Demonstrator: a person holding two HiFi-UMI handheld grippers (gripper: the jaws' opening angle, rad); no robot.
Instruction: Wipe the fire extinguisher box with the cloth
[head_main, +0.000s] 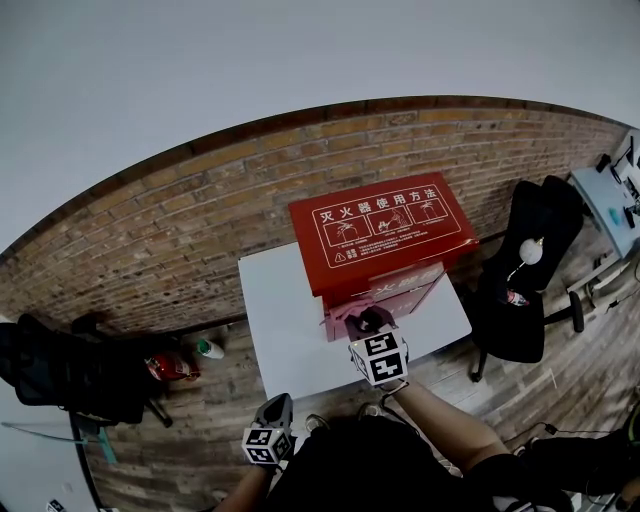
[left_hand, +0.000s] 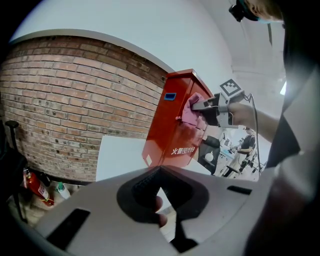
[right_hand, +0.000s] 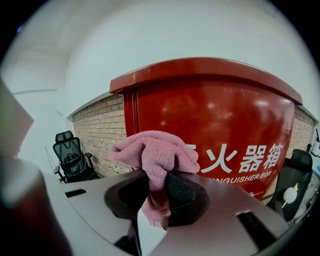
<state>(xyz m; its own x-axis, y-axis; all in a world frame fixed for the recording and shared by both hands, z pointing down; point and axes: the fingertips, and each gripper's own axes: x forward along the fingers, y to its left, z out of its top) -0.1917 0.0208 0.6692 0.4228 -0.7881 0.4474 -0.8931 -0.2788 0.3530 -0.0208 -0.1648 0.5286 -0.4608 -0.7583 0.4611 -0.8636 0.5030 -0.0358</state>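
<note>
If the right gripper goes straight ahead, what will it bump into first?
Probably the red fire extinguisher box, straight ahead; the pink cloth in the right gripper would press on it first. Gap unclear.

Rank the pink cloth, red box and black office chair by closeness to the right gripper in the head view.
1. Pink cloth, clamped in the right gripper.
2. Red box, just behind it.
3. Black office chair, far right.
</note>
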